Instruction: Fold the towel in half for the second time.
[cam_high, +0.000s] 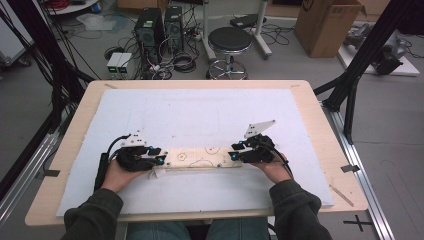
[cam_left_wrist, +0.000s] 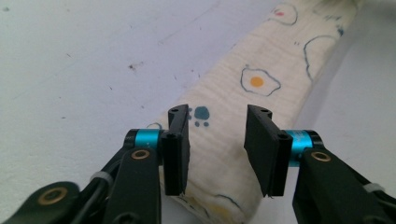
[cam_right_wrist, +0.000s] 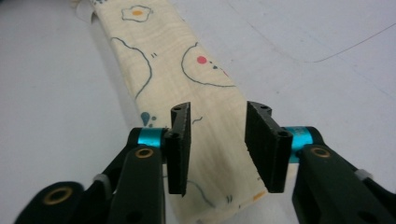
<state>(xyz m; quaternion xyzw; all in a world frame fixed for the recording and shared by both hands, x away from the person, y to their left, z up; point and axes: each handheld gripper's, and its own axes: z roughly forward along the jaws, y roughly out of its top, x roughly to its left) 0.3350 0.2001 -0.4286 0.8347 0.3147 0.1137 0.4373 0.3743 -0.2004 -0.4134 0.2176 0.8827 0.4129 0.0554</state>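
Cloth (cam_high: 202, 158), cream with a fried-egg print and folded into a long narrow strip, is seen lying flat on the white mat (cam_high: 200, 115) that covers the counter (cam_high: 310, 100), near the mat's front edge. At the strip's left end the left gripper (cam_high: 159, 155) is held with its jaws spread, the cloth passing between the pads without being pressed; at the strip's right end the right gripper (cam_high: 234, 151) is held likewise, jaws apart and nothing pinched. In the left gripper view the left gripper (cam_left_wrist: 217, 140) straddles the strip's end; the right gripper (cam_right_wrist: 218, 140) does so in its own view. The lengthwise folding is judged done and the strip released; a crosswise fold may remain.
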